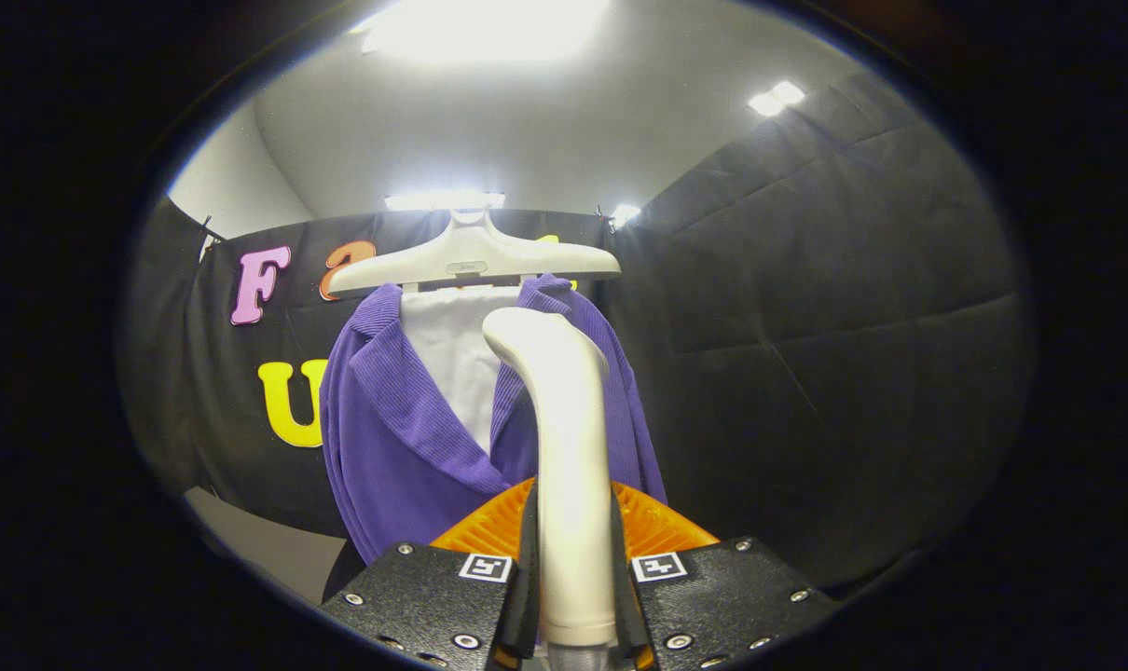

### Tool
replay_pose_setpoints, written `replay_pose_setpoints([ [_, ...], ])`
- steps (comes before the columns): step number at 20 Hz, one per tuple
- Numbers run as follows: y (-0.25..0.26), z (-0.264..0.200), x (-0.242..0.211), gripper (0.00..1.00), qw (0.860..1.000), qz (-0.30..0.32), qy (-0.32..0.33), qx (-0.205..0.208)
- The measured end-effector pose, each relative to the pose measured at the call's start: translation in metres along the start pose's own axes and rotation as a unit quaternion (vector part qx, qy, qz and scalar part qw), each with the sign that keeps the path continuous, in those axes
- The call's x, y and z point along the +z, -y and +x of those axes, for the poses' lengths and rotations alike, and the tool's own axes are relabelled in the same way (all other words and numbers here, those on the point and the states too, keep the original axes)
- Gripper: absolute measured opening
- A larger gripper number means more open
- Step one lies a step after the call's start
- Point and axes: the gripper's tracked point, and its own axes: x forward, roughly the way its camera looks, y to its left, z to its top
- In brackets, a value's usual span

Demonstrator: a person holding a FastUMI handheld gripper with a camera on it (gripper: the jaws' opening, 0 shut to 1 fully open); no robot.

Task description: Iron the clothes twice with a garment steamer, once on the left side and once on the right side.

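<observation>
A purple corduroy jacket (405, 438) hangs on a white hanger (471, 261), with a white board or lining (447, 345) showing in its open collar. My gripper (573, 568) is shut on the cream handle of the garment steamer (564, 438), both fingers pressing its sides. The steamer rises upright from between the fingers, and its curved head stands in front of the jacket's right half, just right of the collar opening. I cannot tell whether the head touches the cloth. An orange ribbed part (657, 527) sits just behind the fingers.
Black quilted cloth walls (806, 326) close the booth behind and to the right of the jacket. A pale surface (275, 550) lies low at the left, below the jacket's hem. Bright ceiling lights (480, 28) shine overhead.
</observation>
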Motion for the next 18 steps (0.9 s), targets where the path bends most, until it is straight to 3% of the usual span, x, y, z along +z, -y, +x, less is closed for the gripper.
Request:
replay_pose_setpoints([
  [9,-0.002,0.042,-0.007,0.32,0.999,-0.046,0.017,-0.017],
  [18,0.006,0.042,-0.038,0.32,0.999,-0.027,0.000,-0.019],
])
